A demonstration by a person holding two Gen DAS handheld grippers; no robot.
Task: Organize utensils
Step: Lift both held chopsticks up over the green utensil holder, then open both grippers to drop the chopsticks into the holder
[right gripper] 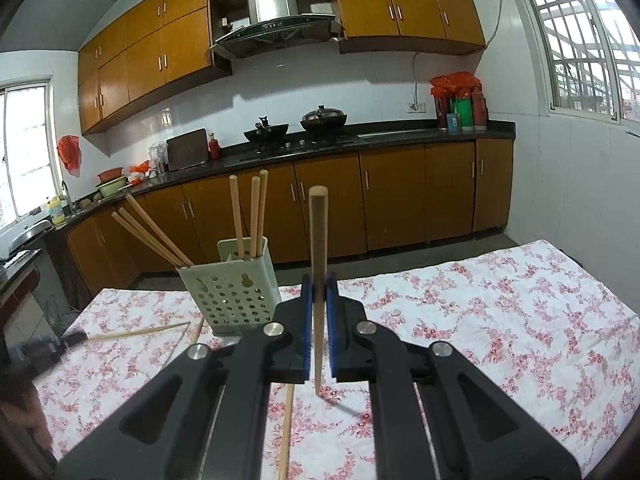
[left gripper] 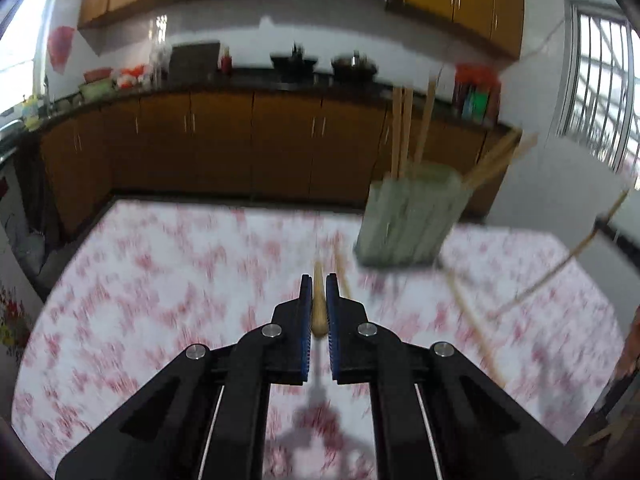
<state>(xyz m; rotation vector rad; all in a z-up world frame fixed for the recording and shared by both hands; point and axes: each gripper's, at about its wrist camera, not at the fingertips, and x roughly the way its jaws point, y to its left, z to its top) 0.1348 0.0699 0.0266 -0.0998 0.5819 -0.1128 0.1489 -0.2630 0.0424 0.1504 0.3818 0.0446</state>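
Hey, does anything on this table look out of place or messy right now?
Yes. Several loose chopsticks lie scattered on the flowered tablecloth beside the holder rather than in it, and three in the holder lean far out sideways.

Your left gripper [left gripper: 319,282] and right gripper [right gripper: 319,280] look alike. Each has two matte black plastic fingers [left gripper: 290,324] lined with ribbed blue pads [left gripper: 306,312]. Four round silver screws [left gripper: 272,330] sit on the black linkage arms, two toward 9 o'clock and two toward 3 o'clock. Thin silver rods [right gripper: 426,420] run back along the arms toward 6 o'clock, beside triangular cut-outs [right gripper: 150,408].
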